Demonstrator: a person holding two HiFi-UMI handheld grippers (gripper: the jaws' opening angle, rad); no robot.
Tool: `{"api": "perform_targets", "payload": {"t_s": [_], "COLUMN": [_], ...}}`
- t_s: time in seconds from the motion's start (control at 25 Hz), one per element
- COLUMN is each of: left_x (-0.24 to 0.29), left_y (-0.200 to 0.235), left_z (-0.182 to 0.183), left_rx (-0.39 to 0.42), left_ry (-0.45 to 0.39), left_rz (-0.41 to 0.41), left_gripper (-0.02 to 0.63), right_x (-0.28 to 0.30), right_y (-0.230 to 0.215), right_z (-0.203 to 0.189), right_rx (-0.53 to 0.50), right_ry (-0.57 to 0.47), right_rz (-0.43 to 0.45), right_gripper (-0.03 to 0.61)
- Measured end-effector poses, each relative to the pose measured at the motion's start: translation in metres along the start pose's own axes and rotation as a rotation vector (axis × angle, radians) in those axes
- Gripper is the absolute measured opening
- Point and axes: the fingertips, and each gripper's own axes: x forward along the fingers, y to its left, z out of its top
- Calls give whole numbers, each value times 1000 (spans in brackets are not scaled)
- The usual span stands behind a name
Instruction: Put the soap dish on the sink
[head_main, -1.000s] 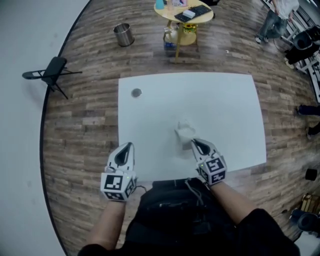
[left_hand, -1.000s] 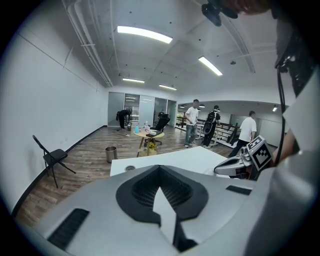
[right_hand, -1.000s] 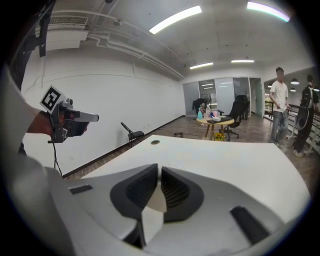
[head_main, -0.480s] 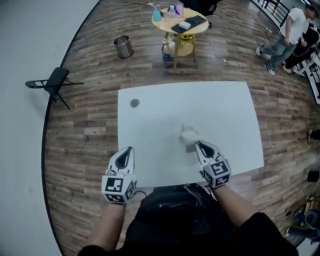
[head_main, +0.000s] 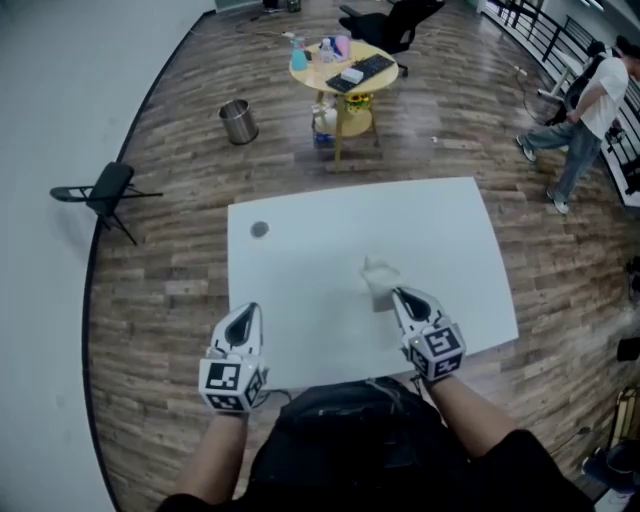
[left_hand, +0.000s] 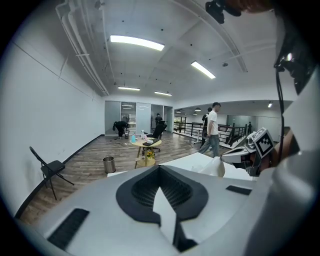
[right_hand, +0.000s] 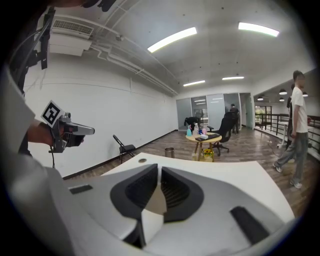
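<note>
Right gripper (head_main: 393, 293) clenched on the near edge of the white soap dish (head_main: 377, 274), apparently lifting it off the worktop (head_main: 300, 260) for placing; left gripper (head_main: 248, 310) closed, empty, kept aside

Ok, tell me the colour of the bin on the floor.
The bin is shiny silver-grey, clearest in the head view.

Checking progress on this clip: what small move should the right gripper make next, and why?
Probably carry the small white soap dish, clamped in the right gripper, left toward the round grey drain hole in the white tabletop; the dish hangs well right of it.
</note>
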Motion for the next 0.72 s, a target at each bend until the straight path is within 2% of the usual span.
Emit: {"api": "perform_targets", "payload": {"t_s": [0.2,0.48,0.72], "left_x": [3,6,3], "left_y": [-8,-19,-21], "left_z": [9,23,32], "left_rx": [3,16,18], "left_ry": [-18,-50,-69], "left_rz": [-9,-18,-5], "left_gripper": [-11,-11,-11], "right_x": [-13,-30,-41], "right_y": [-12,-19,-30], "right_z": [22,46,53], "right_rx": [-1,-58,-61], "right_ry": [-39,-86,-108], "right_rz": [-7,-1,-15], "right_gripper": [34,34,34]}}
